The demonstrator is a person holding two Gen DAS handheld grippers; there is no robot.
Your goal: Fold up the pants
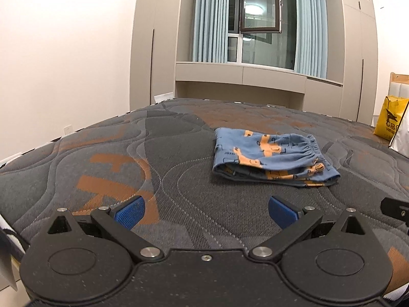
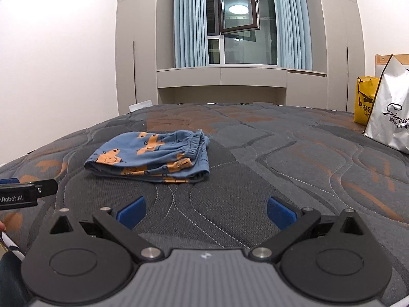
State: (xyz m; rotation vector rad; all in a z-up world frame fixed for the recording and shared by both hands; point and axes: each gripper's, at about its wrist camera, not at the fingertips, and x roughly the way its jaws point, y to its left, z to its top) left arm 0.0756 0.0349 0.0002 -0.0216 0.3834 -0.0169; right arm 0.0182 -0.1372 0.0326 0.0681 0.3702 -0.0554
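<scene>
Small blue pants with orange print (image 1: pixel 273 157) lie folded into a compact stack on the grey quilted mattress (image 1: pixel 179 168). In the right wrist view the same pants (image 2: pixel 150 157) sit ahead and to the left. My left gripper (image 1: pixel 205 211) is open over the mattress, short of the pants, with nothing between its blue pads (image 1: pixel 131 212). My right gripper (image 2: pixel 205 211) is open wide too, nothing between its fingers, well back from the pants. The left gripper's tip (image 2: pixel 30 192) shows at the left edge of the right wrist view.
A yellow bag (image 2: pixel 364 99) and a silver-white bag (image 2: pixel 391 107) stand at the mattress's right side. Beyond the far edge are beige wardrobes, a window with blue curtains (image 1: pixel 209 18) and a white wall on the left.
</scene>
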